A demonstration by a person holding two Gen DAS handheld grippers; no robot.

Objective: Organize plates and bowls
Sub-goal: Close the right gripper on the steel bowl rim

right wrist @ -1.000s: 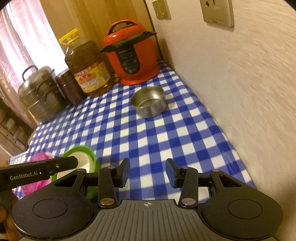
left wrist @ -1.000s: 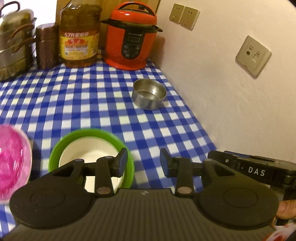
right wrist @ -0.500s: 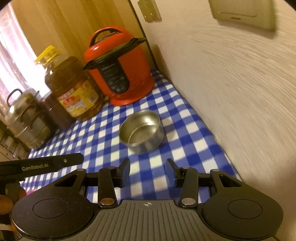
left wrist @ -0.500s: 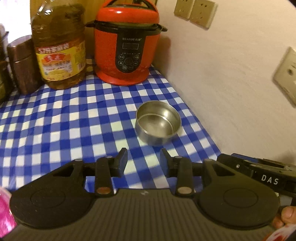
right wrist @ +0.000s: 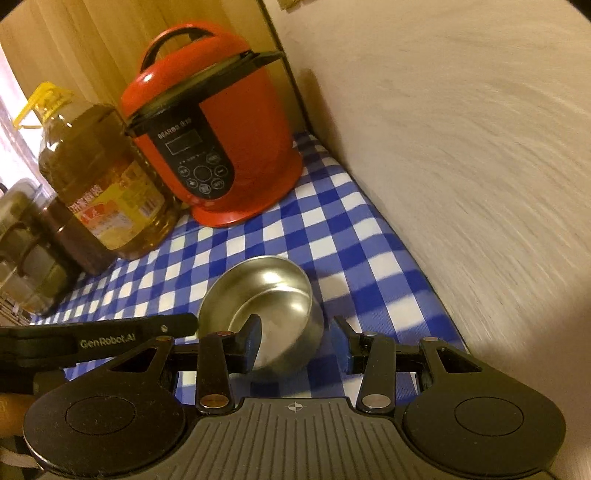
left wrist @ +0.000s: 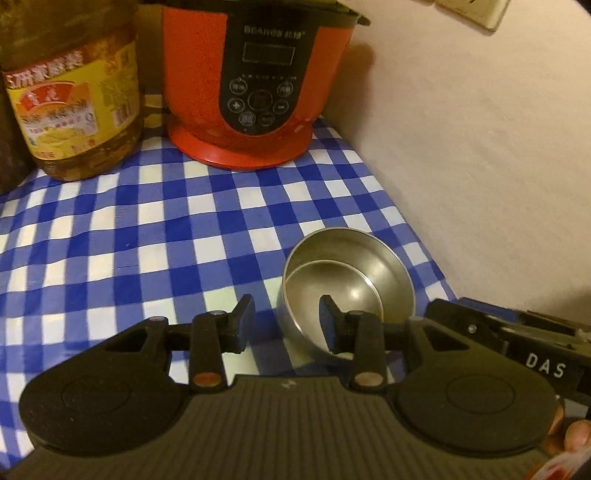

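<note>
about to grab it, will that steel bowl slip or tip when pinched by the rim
The steel bowl looks polished, so it is probably slippery. It looks thin and empty, so likely light and stiff. Its upright sides suggest it will slide on the checked cloth rather than tip.

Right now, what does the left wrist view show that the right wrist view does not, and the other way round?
Only the left wrist view shows the white wall socket at the top edge and the right gripper's black body marked DAS.

Only the right wrist view shows the oil bottle's yellow cap and handle, the stacked steel pots at far left, and the left gripper's arm marked GenRobot.AI.

Both show the small round steel bowl on the blue-and-white checked cloth, the red electric pressure cooker, and both open grippers straddling opposite sides of the bowl's rim.
</note>
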